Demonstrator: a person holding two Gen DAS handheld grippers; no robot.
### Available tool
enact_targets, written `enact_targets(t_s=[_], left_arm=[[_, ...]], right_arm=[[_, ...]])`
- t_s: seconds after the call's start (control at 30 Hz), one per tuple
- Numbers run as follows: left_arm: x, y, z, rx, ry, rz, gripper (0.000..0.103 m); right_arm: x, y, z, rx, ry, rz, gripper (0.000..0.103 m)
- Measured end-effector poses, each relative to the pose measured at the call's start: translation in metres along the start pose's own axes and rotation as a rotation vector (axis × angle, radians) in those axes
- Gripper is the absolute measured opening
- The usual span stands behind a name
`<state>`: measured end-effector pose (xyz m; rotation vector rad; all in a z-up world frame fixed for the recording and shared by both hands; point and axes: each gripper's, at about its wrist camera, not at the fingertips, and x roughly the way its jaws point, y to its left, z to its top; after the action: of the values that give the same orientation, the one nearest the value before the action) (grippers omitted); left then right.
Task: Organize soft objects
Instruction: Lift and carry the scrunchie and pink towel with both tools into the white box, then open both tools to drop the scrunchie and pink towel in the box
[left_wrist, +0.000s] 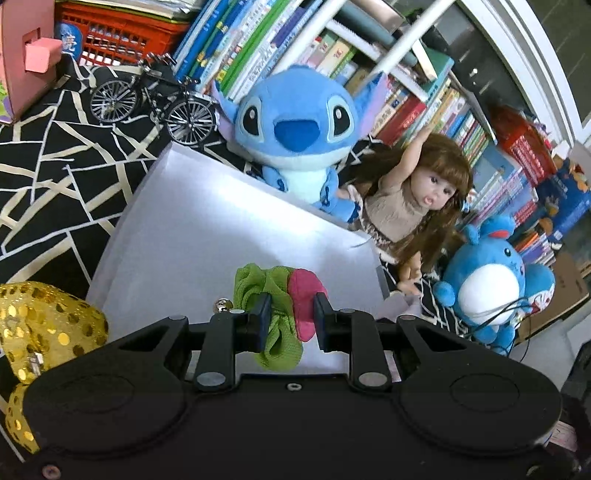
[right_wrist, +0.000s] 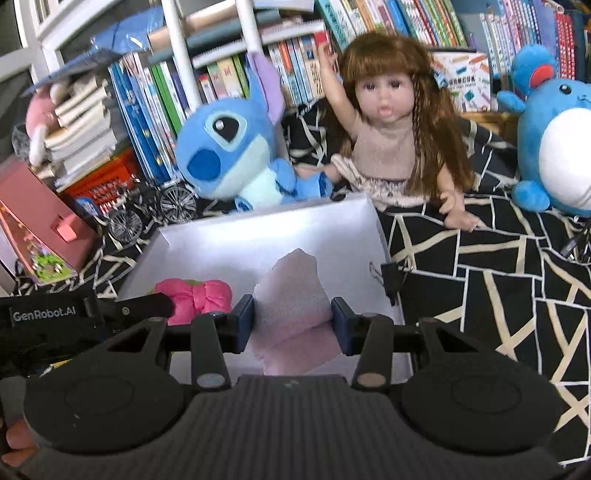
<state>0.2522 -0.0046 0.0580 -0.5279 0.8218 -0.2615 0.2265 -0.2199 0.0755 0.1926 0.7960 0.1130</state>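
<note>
Landmark: white box, open top, on the black-and-cream patterned cloth.

Left gripper: jaws closed onto a green-and-pink fabric toy, which bulges above and hangs below the pads. It hangs over the box interior, near the box's near-left side. In the right wrist view the same toy shows as a pink bundle low inside the box at its left wall, with the left gripper's black body just beside it.

Right gripper: jaws set against the two sides of a pale pink foam piece; pads appear to touch it, so I read this as a grip, lightly held. The piece stands over the box floor near the near wall, long axis running away from the gripper toward the box's far wall.

Key relation: both soft items lie directly ahead of and between their own fingers, already above the box floor. Judgement: release is a short drop, no reach across; left item to the box's left, foam nearer the centre.

Behind the far wall: blue Stitch plush, doll.
</note>
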Motion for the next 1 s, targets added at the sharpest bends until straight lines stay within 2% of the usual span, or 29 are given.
enact_targets(t_s=[0.47,0.8,0.93,1.0], left_arm=[[0.021,0.010,-0.008,0.013,0.046,0.013,0.023],[0.029,0.016,-0.011,0.003,0.053,0.004,0.023],[0.024,0.015,-0.010,0.026,0.056,0.014,0.028],[0.018,0.014,-0.009,0.039,0.050,0.032,0.032]], right_arm=[[0.029,0.000,-0.011,-0.025,0.075,-0.039,0.050],[0.035,0.003,-0.013,-0.035,0.084,-0.036,0.051],[0.032,0.001,-0.013,-0.033,0.077,-0.018,0.055],[0.029,0.000,-0.012,-0.038,0.075,-0.003,0.062]])
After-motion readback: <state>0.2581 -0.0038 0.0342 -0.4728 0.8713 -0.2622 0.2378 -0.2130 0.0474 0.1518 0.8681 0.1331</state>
